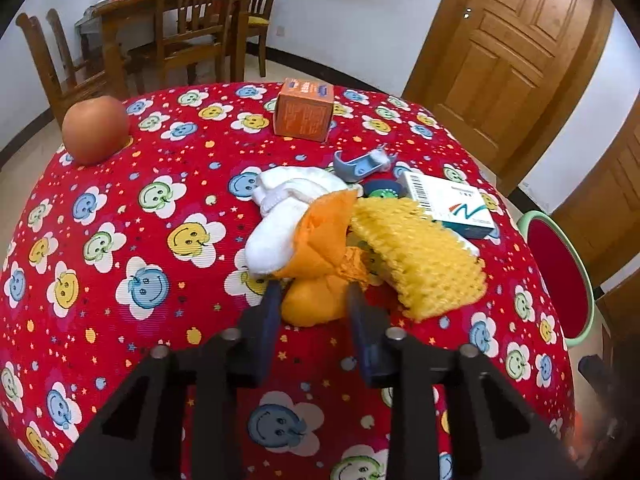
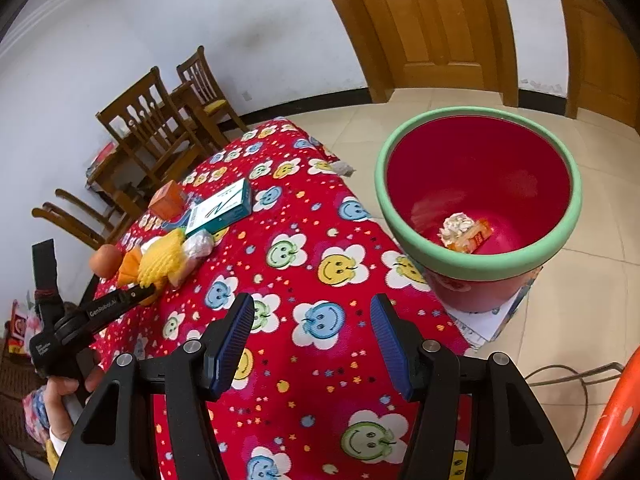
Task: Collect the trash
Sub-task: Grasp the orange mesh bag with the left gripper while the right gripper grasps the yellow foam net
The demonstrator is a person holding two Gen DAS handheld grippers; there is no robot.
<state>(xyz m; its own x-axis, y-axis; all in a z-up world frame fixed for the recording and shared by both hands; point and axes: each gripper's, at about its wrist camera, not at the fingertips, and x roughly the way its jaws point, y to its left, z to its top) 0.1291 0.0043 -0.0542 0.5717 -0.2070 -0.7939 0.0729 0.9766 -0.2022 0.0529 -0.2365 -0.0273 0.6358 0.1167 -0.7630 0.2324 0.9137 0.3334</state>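
On the red smiley-face tablecloth [image 1: 140,264] lies a heap of trash: orange peel [image 1: 320,240], a yellow foam fruit net [image 1: 420,256] and a crumpled white cloth [image 1: 280,216]. My left gripper [image 1: 314,292] has its blue pads against the lower lump of the peel, shut on it. From the right wrist view the left gripper [image 2: 140,292] sits at the heap's near edge. My right gripper [image 2: 312,320] hangs open over the cloth with nothing between its fingers. The red bin with a green rim [image 2: 480,266] stands beside the table and holds crumpled paper and a wrapper [image 2: 464,232].
A white and teal carton [image 1: 452,204], a grey plastic piece [image 1: 360,164], an orange box [image 1: 304,114] and a round fruit [image 1: 96,130] are also on the table. Wooden chairs [image 1: 192,32] stand behind it. A door [image 1: 508,48] is at the back right.
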